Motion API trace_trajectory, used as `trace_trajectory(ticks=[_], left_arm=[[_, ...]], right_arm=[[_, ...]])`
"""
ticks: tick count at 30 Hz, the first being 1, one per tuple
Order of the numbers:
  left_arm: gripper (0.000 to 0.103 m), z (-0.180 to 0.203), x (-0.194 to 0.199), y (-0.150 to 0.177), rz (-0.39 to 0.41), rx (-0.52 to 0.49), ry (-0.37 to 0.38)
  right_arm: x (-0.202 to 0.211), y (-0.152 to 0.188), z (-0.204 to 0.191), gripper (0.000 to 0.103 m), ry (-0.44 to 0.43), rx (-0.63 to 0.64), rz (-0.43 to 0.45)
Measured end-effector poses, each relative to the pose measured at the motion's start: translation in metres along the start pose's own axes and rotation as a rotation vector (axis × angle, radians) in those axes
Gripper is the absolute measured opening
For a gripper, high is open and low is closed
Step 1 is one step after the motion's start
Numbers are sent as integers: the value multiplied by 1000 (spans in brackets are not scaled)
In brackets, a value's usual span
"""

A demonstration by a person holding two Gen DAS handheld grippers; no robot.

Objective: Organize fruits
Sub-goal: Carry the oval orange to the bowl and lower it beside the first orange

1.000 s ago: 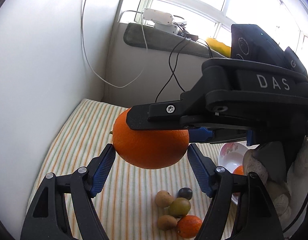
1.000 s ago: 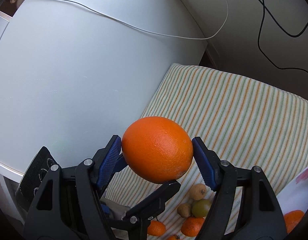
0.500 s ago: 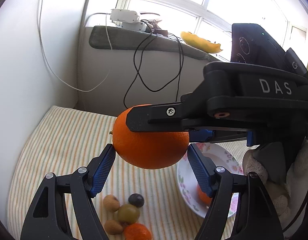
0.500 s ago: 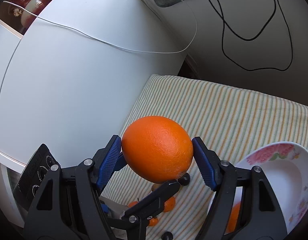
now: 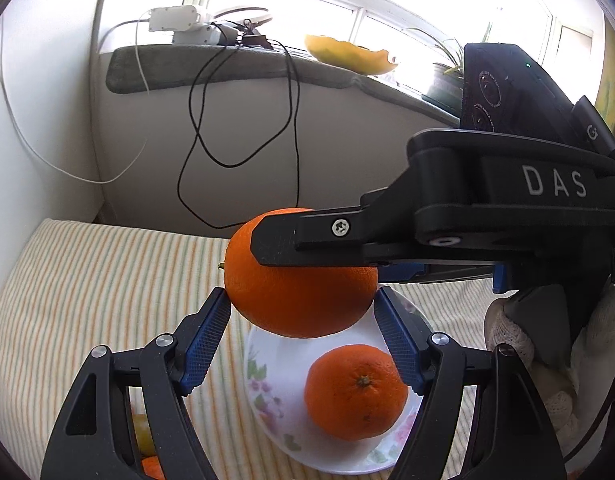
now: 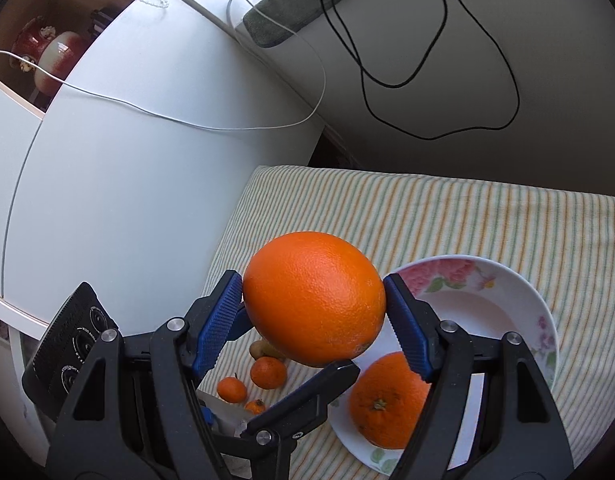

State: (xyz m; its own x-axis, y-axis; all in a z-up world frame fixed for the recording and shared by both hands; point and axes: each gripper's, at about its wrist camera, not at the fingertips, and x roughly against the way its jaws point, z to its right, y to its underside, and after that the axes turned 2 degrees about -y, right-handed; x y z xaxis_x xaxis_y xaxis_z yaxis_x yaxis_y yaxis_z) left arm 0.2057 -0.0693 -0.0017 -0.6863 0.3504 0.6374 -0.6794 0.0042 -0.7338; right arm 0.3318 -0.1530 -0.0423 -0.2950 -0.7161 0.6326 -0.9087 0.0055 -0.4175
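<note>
The striped worktop [image 6: 447,216] carries a floral plate [image 6: 519,300] near its front edge, with one orange [image 6: 387,400] lying in it. Above the plate, a large orange [image 5: 299,300] is clamped between the blue pads of both the left tool [image 5: 301,328] and the right tool [image 6: 313,312]. Small tangerines [image 6: 267,372] lie on the worktop left of the plate.
</note>
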Motion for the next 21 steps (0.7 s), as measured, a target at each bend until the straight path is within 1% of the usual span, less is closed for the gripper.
trace_trajectory(ticks=[9,15,21], left_arm=[[74,35,-29,-2,-54,-38,27],[74,49,-47,-4,-85,-58,43],[74,55,-58,-5,-105,-63,48]], right_arm=[[20,6,34,75,11,-51,21],[29,9,56,75,20,-71,23],[37,15,67,75,30,-81,26]])
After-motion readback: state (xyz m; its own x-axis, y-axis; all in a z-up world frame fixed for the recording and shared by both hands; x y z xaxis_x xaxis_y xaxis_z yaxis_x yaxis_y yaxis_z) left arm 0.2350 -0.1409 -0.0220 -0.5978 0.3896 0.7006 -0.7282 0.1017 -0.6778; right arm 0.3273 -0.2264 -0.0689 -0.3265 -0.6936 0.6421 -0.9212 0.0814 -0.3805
